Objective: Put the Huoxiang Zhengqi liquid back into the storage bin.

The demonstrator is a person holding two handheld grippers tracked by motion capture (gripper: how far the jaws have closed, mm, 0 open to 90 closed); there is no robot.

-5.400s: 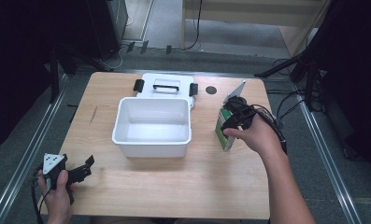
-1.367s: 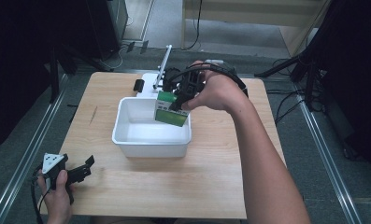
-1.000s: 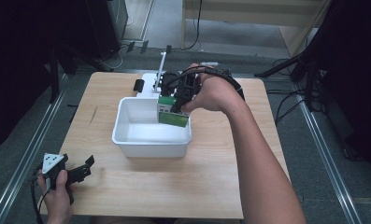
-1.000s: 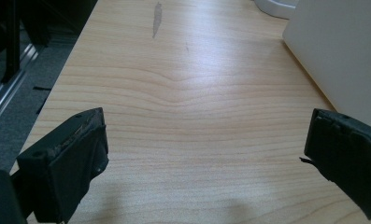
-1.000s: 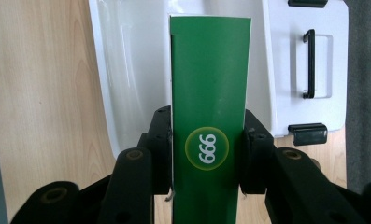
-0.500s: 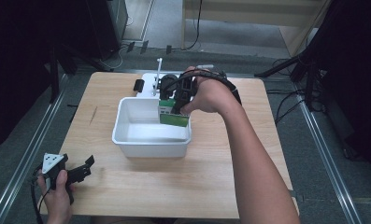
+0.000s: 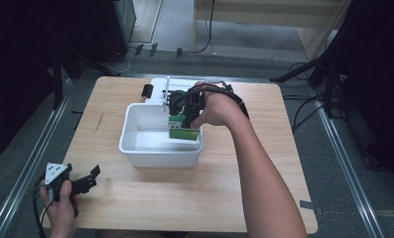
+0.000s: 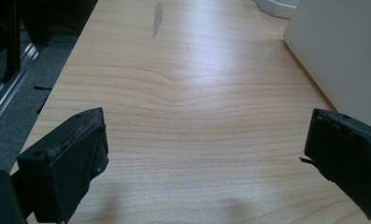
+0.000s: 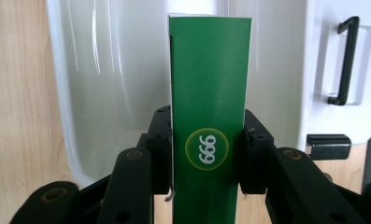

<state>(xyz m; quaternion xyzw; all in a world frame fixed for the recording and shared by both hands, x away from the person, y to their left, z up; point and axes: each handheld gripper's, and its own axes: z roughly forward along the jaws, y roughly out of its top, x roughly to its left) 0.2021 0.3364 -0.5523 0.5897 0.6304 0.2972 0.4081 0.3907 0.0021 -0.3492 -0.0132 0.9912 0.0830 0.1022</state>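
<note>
My right gripper (image 7: 183, 119) is shut on a green box (image 7: 184, 128), holding it low inside the right side of a white bin (image 7: 135, 153). In the right gripper view both pads clamp the green box (image 9: 207, 107) on its narrow sides, over the bin's pale interior (image 9: 113, 84). My left gripper (image 7: 85, 182) rests at the table's near left corner, jaws open with only bare wood between them. In the left gripper view its two black pads (image 8: 66, 158) stand wide apart, and the bin's wall (image 8: 342, 56) rises at the upper right.
The bin's white lid (image 7: 157, 87) with black handles lies behind the bin; its handle (image 9: 344, 60) is seen in the right gripper view. The wooden table (image 7: 264, 198) has metal rails along both sides. Cables and dark stands crowd the floor beyond.
My right gripper has sunk with the green box from above the bin's back rim down into the bin. The left gripper has stayed in place.
</note>
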